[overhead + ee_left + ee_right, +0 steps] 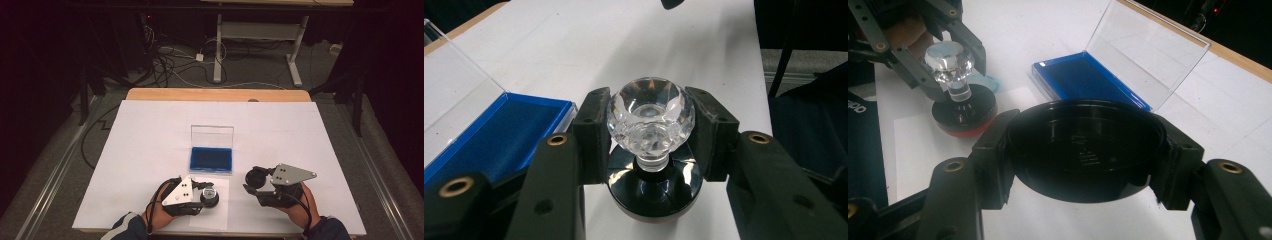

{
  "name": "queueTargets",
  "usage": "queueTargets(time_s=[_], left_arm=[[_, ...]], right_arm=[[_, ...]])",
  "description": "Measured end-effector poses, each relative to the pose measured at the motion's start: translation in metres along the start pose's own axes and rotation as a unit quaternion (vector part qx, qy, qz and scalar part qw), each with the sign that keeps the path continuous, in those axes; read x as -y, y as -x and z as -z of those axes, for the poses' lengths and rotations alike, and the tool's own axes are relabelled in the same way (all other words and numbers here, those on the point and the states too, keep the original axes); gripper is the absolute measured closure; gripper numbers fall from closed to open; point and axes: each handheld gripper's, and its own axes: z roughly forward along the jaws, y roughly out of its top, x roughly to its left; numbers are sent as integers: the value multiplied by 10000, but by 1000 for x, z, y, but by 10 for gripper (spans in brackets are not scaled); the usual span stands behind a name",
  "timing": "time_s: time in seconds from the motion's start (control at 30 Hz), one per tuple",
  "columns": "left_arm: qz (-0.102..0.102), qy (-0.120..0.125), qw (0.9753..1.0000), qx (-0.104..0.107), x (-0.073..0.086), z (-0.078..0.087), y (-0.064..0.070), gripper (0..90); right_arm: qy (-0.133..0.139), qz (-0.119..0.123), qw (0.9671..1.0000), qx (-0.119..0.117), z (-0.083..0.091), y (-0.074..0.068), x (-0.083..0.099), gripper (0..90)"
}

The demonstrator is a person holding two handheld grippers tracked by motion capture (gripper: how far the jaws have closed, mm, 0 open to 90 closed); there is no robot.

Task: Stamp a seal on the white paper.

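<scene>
Stamp (pixel 209 196) with a faceted crystal knob sits pinched in the left gripper (pixel 204 192) in the high view, resting on a small white paper sheet (pixel 222 212); ahead of those jaws stands the open ink pad case (pixel 211 160), blue pad flat, clear lid upright. Beside it, the right gripper (pixel 255 181) holds the round black cap (pixel 255 177) off the table (pixel 150 150). By my reading the cap is already off and the inking or pressing is what remains.

Left gripper view: both pads press the knob's sides, glassy and many-faceted, on a short clear neck above a glossy black disc base with a red edge underneath. The blue pad lies just left of the jaws.

Right gripper view: the jaws clamp the cap's rim, a shallow, smooth black plastic dish, hollow side showing. Beyond them the left gripper (pixel 955 55) grips the stamp (pixel 955 95), apart from the cap.
</scene>
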Motion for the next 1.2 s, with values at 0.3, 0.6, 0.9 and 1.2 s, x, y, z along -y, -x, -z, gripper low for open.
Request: queueTargets(time_s=[0.3, 0.6, 0.9, 1.2], left_arm=[[-34, -119, 9999, 72, 2, -6, 1, 542], [-43, -369, 9992, 164, 9, -13, -1, 542], [142, -220, 9994, 228, 17, -13, -3, 543], [-20, -235, 9997, 120, 19, -13, -1, 544]], right_arm=[[-29, 31, 10000, -14, -1, -1, 0, 383], [-24, 43, 10000, -23, -1, -1, 0, 383], [-20, 50, 10000, -30, -1, -1, -1, 383], [-12, 72, 10000, -50, -1, -2, -1, 383]])
